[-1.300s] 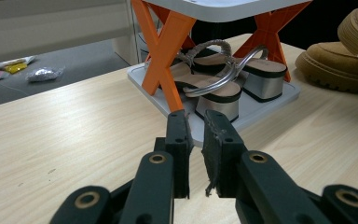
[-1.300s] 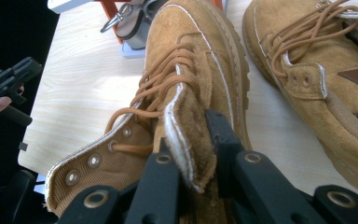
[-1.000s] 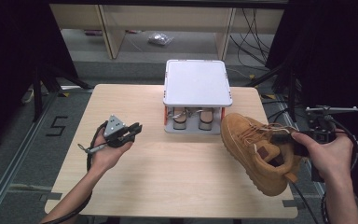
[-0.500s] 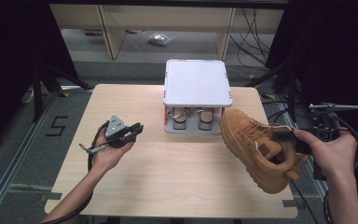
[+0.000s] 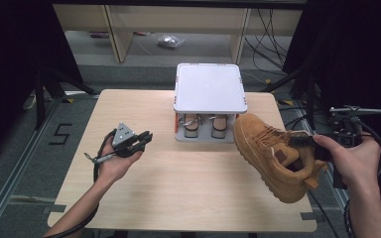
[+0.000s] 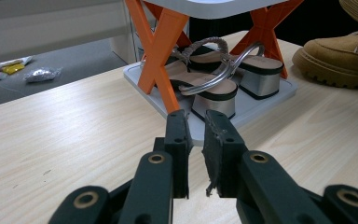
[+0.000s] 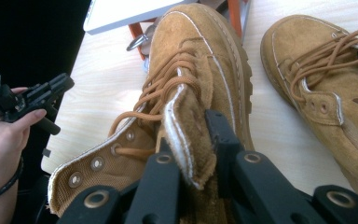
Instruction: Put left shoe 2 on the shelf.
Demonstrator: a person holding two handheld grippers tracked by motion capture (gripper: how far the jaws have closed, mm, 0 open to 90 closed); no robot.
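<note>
My right gripper [image 5: 300, 143] [image 7: 189, 131] is shut on the fleece-lined tongue [image 7: 182, 112] of a tan lace-up boot [image 5: 264, 145] [image 7: 193, 51]. It holds the boot tilted over the table's right side, toe toward the rack. A second matching boot [image 7: 319, 88] [image 6: 345, 58] lies on the table beside it. My left gripper [image 5: 146, 138] [image 6: 193, 121] rests in an upturned hand over the table's left half, aimed at the rack. Its jaws stand a narrow gap apart with nothing between them.
A white-topped rack [image 5: 208, 89] on orange crossed legs [image 6: 161, 51] stands at the table's far middle. A pair of strappy sandals [image 6: 209, 84] [image 5: 193, 126] sits on its lower tray. The wooden table [image 5: 178, 198] spreads in front. Shelving and cables lie behind.
The boot in my right gripper has shifted slightly, its toe nudged a little toward the rack. My left hand has kept still.
</note>
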